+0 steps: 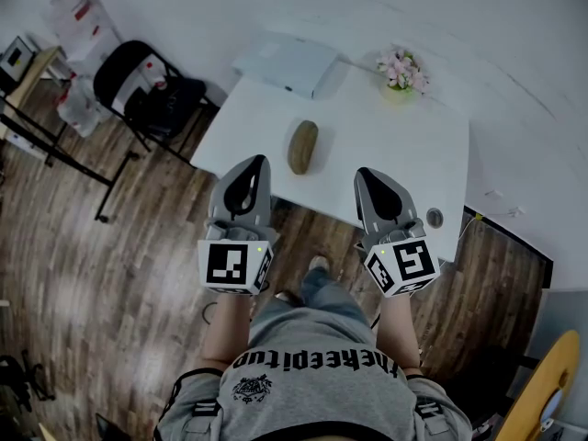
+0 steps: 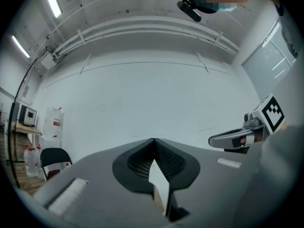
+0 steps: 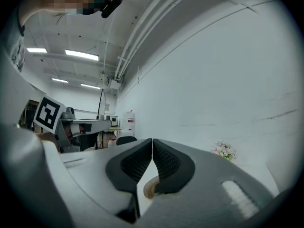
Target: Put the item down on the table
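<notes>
Lying on table [image 1: 386, 154] — brown item [image 1: 303, 147], long axis near-to-far; left hand-held gripper [image 1: 259, 161], right hand-held gripper [image 1: 362, 173] pressed together.

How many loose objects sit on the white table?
3: a brown oval item near the front edge, a white box at the far left corner, flowers at the far edge. A round disc may be a built-in fitting.
</notes>
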Tool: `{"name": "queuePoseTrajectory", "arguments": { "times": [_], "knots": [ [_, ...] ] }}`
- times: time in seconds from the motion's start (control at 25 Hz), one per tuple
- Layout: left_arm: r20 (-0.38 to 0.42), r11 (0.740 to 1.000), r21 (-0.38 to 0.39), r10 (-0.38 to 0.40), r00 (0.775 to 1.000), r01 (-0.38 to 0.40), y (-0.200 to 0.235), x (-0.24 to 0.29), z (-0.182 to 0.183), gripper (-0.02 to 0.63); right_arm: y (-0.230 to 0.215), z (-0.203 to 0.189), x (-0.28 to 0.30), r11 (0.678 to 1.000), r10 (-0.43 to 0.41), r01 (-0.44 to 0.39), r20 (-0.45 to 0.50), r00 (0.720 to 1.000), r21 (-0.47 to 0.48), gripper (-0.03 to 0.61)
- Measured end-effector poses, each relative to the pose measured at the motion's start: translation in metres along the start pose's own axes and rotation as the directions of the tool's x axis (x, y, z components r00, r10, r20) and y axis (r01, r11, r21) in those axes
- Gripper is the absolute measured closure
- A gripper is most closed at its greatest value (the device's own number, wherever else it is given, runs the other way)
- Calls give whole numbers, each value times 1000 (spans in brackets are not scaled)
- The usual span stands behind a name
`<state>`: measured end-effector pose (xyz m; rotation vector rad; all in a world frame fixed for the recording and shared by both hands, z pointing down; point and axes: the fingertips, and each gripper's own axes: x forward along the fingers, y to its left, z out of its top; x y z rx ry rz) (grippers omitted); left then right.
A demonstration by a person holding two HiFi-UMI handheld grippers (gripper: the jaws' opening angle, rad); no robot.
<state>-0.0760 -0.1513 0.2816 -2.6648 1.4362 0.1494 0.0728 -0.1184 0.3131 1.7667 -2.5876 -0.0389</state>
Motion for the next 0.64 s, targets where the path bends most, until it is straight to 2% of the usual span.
{"name": "queuePoseTrajectory", "arguments": {
  "times": [0.64],
  "knots": [
    [31, 1000, -11, -10, 999, 10, 3, -17, 7, 595, 15, 8, -9, 1000, -15, 15, 10, 1000, -10, 578]
  ]
}}
